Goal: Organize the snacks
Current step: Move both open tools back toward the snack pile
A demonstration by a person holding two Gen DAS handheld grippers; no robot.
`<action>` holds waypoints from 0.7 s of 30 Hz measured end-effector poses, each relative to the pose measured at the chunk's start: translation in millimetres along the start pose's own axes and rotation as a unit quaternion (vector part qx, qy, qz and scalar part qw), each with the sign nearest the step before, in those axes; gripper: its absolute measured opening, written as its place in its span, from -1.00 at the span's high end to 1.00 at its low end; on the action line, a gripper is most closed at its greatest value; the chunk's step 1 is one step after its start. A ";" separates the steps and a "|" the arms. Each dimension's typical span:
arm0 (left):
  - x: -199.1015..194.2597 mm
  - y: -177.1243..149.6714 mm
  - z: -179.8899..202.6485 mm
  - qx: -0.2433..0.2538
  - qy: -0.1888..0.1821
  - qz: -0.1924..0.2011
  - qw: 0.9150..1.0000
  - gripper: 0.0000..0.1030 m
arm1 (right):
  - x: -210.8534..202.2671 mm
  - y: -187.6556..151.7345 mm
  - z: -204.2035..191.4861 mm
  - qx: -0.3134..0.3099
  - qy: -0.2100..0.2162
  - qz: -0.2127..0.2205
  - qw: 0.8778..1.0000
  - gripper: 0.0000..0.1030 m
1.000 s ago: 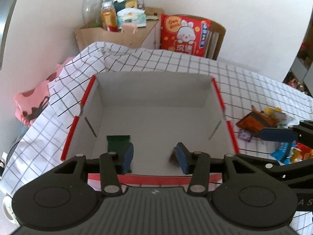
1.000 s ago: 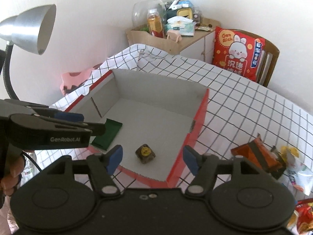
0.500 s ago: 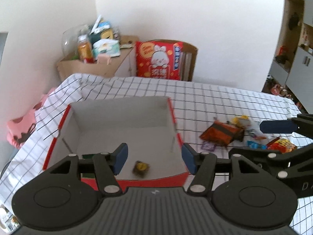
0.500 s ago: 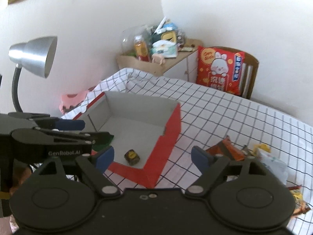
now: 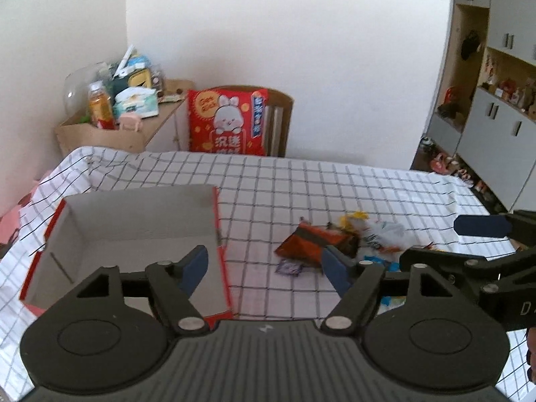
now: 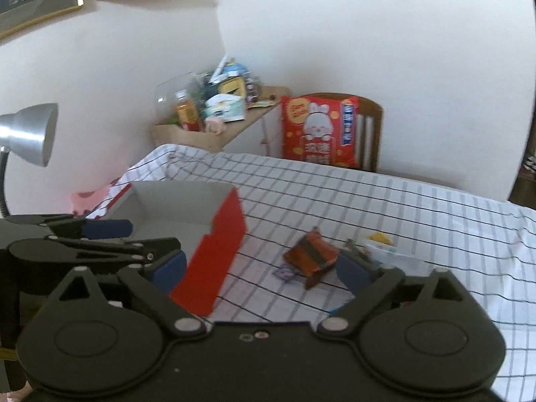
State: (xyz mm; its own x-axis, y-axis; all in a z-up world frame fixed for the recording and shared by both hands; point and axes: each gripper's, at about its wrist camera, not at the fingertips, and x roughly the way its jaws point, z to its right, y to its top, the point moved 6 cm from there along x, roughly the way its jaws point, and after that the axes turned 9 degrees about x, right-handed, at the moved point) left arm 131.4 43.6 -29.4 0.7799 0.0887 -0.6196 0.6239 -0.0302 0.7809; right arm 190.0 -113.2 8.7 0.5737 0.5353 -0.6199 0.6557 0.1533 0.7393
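Note:
A red-sided cardboard box [image 5: 221, 254] [image 6: 217, 261] with a grey inside stands on the checked tablecloth at the left. A loose pile of snacks lies to its right: an orange-brown packet [image 5: 311, 243] [image 6: 310, 256], a small purple sachet [image 5: 288, 268] [image 6: 284, 273], a white and yellow packet [image 5: 378, 231] [image 6: 385, 248]. My left gripper [image 5: 264, 271] is open and empty, held above the table between the box and the pile. My right gripper [image 6: 261, 269] is open and empty over the same spot. Each shows in the other's view.
A chair with a red rabbit-print bag [image 5: 227, 124] [image 6: 318, 127] stands behind the table. A wooden side table [image 5: 134, 130] holds bottles and clutter. A grey desk lamp [image 6: 26, 134] is at the left. Cupboards [image 5: 495, 107] line the right wall.
Both grippers have pulled back and up from the box and swung right towards the snack pile. The green packet and small dark snack in the box are out of sight now.

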 end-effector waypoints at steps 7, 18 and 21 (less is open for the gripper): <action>12.3 1.8 38.4 0.009 -0.030 0.001 1.000 -0.61 | -16.8 -11.7 39.9 0.023 -0.037 0.017 0.999 -0.99; 53.3 -11.7 97.0 0.044 -0.070 -0.035 0.996 -0.61 | -21.4 -65.7 111.5 0.051 -0.105 -0.003 0.993 -0.99; 72.6 -13.0 109.4 0.062 -0.071 -0.048 0.994 -0.61 | -15.6 -73.4 124.0 0.061 -0.116 -0.011 0.991 -0.99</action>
State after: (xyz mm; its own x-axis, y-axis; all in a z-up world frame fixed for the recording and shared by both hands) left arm 185.4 -58.5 -93.2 0.7109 -0.0441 -0.7019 0.6896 -0.1522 0.7080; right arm 193.8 -235.8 -68.6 0.6468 0.3254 -0.6897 0.7158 0.0530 0.6963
